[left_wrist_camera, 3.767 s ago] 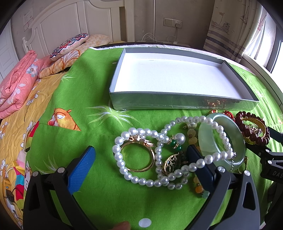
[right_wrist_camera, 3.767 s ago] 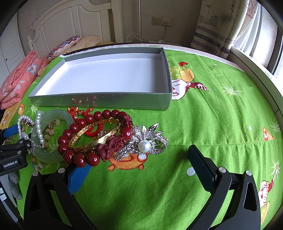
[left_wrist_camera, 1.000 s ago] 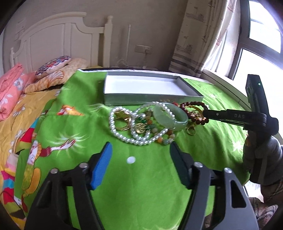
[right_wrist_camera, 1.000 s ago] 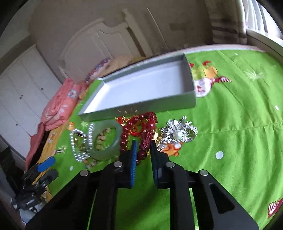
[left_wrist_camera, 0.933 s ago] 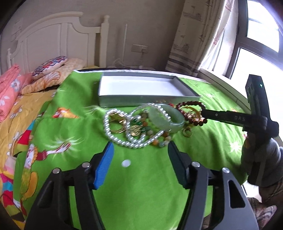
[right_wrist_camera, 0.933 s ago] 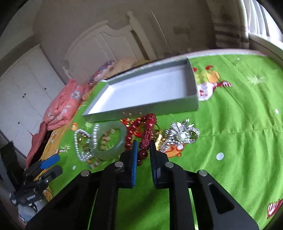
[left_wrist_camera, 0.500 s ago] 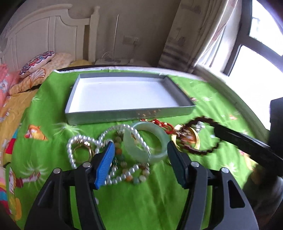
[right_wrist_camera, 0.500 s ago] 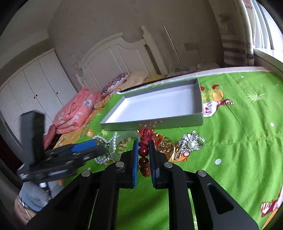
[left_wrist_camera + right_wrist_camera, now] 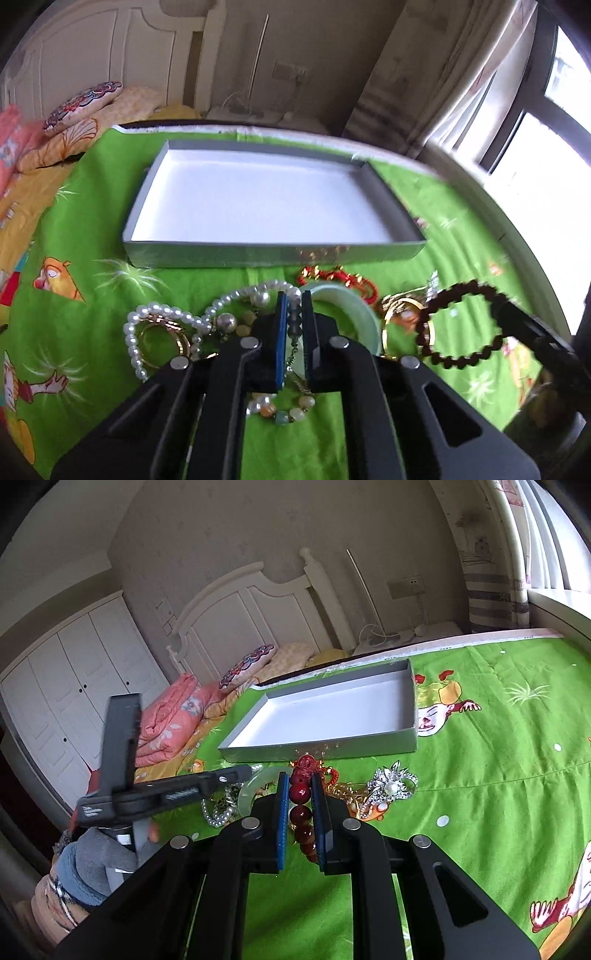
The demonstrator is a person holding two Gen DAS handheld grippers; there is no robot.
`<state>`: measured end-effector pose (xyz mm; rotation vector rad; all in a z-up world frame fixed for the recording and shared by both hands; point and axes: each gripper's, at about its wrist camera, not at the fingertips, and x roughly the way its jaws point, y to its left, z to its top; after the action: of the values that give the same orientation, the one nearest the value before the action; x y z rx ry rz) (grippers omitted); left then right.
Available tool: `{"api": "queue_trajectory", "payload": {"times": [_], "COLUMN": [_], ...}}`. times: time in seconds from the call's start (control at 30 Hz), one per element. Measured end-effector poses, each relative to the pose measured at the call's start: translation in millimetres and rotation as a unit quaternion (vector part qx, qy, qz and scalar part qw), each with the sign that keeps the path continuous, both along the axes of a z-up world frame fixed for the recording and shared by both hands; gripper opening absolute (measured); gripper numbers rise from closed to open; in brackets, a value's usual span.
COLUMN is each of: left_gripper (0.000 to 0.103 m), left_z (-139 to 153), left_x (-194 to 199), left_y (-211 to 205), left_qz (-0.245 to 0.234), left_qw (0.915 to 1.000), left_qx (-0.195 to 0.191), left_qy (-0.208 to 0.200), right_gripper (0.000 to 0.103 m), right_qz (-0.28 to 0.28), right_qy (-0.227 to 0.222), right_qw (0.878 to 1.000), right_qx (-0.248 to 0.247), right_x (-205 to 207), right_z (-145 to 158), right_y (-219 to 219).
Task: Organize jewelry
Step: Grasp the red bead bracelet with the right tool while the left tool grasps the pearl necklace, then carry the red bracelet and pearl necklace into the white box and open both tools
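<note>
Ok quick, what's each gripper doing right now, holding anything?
Left gripper: closed on a strand of grey-green beads.
Right gripper: closed on the dark red round-bead bracelet.

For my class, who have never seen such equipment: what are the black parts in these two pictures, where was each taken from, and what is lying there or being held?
No robot: a person holds a hand-held gripper in each hand, each carrying a camera looking along its jaws. In the left camera's picture, the left gripper is shut on a strand of pearl beads over a jewellery pile on a green bedspread. In the right camera's picture, the right gripper is shut on a red bead bracelet. Beyond lies an empty grey tray, with a silver brooch nearby.
</note>
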<state>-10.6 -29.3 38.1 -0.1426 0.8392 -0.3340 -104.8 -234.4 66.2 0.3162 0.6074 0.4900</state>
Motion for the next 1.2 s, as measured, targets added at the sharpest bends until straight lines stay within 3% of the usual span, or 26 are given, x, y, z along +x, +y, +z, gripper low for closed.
{"api": "queue_trajectory", "payload": {"times": [0.2,0.53,0.93,1.2], "left_gripper": [0.007,0.007,0.007,0.007], "left_z": [20.0,108.4,182.4,205.0], "left_x": [-11.7,-50.9,-69.4,-48.9], "left_y": [19.1,58.2,57.8,48.9], "left_qz": [-0.006,-0.008,-0.025,-0.03], "left_qw": [0.9989,0.9902,0.9831,0.9824], "left_qx": [-0.044,-0.11,-0.119,-0.114], "left_qy": [-0.014,-0.086,-0.137,-0.145], "right_gripper": [0.015,0.015,0.014,0.014], "right_qz": [0.002,0.011,0.014,0.005], "right_qy": [-0.01,-0.052,-0.1,-0.108], "right_qw": [1.0,0.999,0.995,0.994], "right_qx": [0.004,-0.003,-0.016,-0.022], "right_x": [-5.0,-11.5,-14.7,8.1], "right_z": [8.7,44.6,85.4,96.5], "right_y": [2.1,11.0,20.9,28.2]}}
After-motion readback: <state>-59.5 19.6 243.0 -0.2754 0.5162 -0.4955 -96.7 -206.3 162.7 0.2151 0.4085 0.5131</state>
